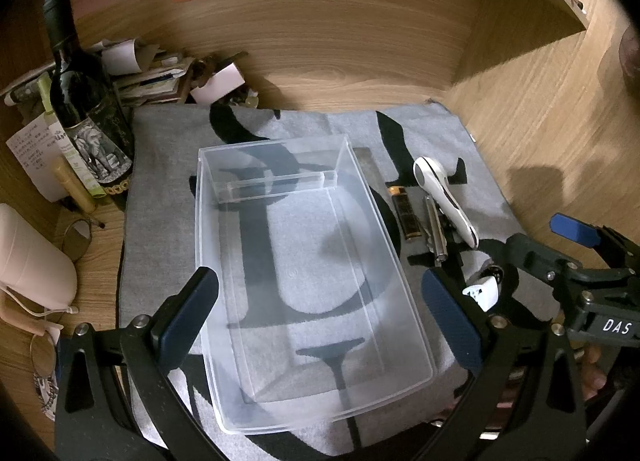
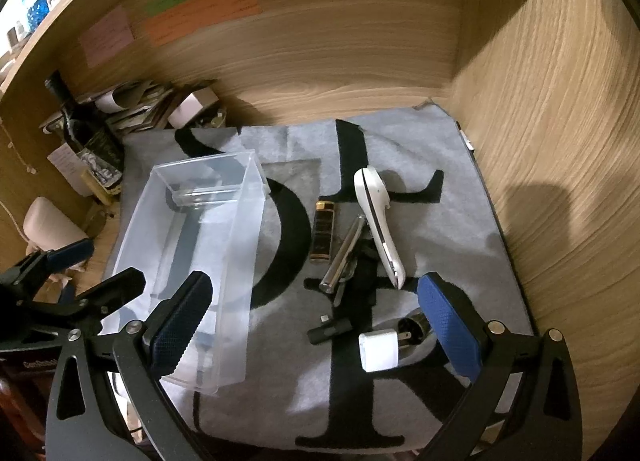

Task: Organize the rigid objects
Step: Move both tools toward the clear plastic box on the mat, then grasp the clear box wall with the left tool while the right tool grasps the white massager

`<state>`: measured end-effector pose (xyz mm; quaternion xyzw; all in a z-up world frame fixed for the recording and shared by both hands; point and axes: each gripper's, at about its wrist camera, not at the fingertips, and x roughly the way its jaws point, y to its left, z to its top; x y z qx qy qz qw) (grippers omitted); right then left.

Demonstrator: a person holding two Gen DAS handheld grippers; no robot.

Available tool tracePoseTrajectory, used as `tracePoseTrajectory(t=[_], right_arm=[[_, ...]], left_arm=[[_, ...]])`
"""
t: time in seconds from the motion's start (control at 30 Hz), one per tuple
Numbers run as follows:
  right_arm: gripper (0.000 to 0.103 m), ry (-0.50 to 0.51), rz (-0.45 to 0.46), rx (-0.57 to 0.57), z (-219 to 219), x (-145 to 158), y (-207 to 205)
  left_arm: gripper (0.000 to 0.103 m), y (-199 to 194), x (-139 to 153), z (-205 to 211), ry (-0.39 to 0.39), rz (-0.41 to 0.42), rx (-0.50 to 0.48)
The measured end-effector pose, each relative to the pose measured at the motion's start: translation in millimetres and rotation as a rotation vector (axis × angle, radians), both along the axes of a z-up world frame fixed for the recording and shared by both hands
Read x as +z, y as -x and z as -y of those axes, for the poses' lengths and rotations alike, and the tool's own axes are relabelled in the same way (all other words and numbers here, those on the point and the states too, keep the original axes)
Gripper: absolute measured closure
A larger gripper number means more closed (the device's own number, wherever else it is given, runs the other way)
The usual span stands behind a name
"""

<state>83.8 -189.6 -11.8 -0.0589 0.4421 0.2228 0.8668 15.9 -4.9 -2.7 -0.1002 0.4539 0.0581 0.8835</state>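
Wooden worktop carries a grey mat; clear bin lies toward its left edge, white charger near its front. Both grippers, left gripper and right gripper, have jaws wide, holding nothing.

The left gripper has its two fingers spread wide, with nothing between them. The right gripper is spread wide too, and it holds nothing. Part of a hand shows behind the right gripper.
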Motion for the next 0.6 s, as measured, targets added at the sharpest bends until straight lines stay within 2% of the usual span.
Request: tracePoseTrajectory(t=[0.07,0.13,0.17,0.37,0.43,0.53,0.6], right_arm=[[0.000,0.001,0.008,-0.002,1.6,1.0,-2.1],[0.001,0.009,0.018,-0.005,2.9,1.9,-4.8],[0.002,0.012,0.021,-0.005,3.7,2.4,-6.7],[0.005,0.026,0.043,-0.014,8.2,5.6,-20.2],[0.006,0.040,0.046,-0.018,8.8,4.5,-26.3],[0.016,0.048,0.036,-0.022,10.7,0.9,-37.9],[0.021,0.050,0.020,-0.024,12.4,-2.5,-46.4]], left_arm=[[0.001,-3.7,1.2,-2.9,-0.003,0.004,0.015],[0.016,-4.6,0.9,-8.0,0.002,0.004,0.024],[0.019,-5.7,0.2,-10.5,0.005,-0.003,0.029],[0.027,-9.1,-3.1,-31.6,0.007,-0.015,0.092],[0.035,-10.9,-6.1,-40.0,0.004,-0.027,0.117],[0.046,-14.2,-11.4,-54.7,0.011,-0.054,0.156],[0.050,-15.5,-15.4,-64.6,0.018,-0.068,0.180]])
